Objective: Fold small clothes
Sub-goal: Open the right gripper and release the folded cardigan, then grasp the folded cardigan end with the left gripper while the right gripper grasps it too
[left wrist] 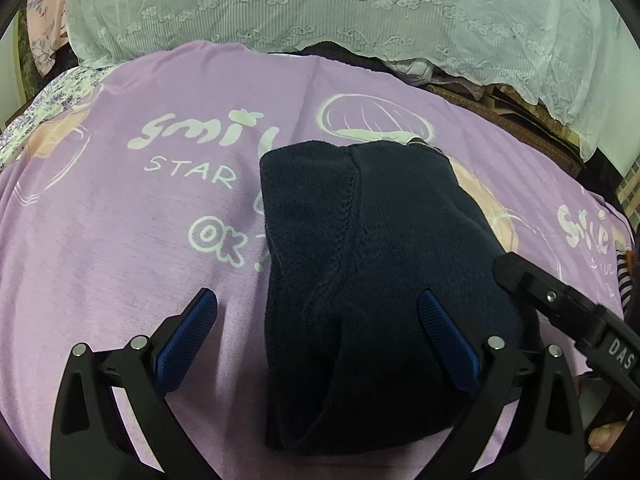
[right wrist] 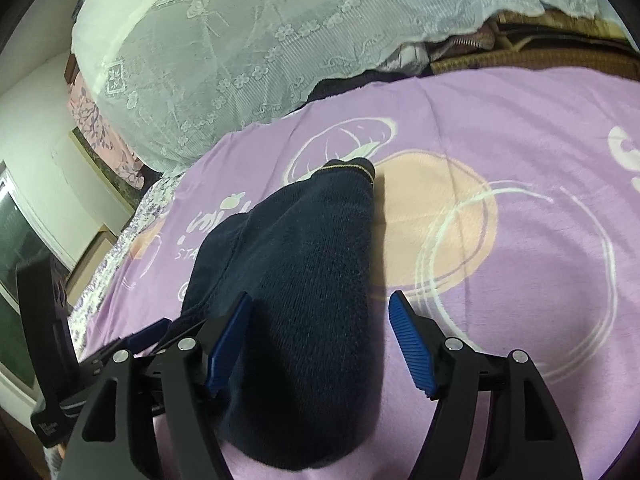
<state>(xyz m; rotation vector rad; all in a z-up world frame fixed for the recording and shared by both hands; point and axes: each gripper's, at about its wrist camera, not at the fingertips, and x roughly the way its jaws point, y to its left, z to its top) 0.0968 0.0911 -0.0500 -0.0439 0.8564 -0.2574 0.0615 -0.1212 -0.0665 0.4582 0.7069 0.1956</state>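
Two tools hang over a dark navy knitted garment [left wrist: 360,280] folded into a thick bundle on the lilac printed blanket [left wrist: 120,240] of the bed. Left tool [left wrist: 318,334] and right tool [right wrist: 320,340] both stand wide, blue ribbed pads clear of the wool, apparently letting the fold settle.

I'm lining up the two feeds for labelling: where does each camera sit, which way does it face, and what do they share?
Left wrist view: sits on the left tongs, looking forward and down at the dark knit garment on the purple blanket; its own two open fingers show, plus the right tongs' body at the right edge.
Right wrist view: sits on the right tongs, looking down along the same garment toward the lace cover; its open fingers show, with the left tongs at lower left.
Shared: garment, blanket, lace cover.
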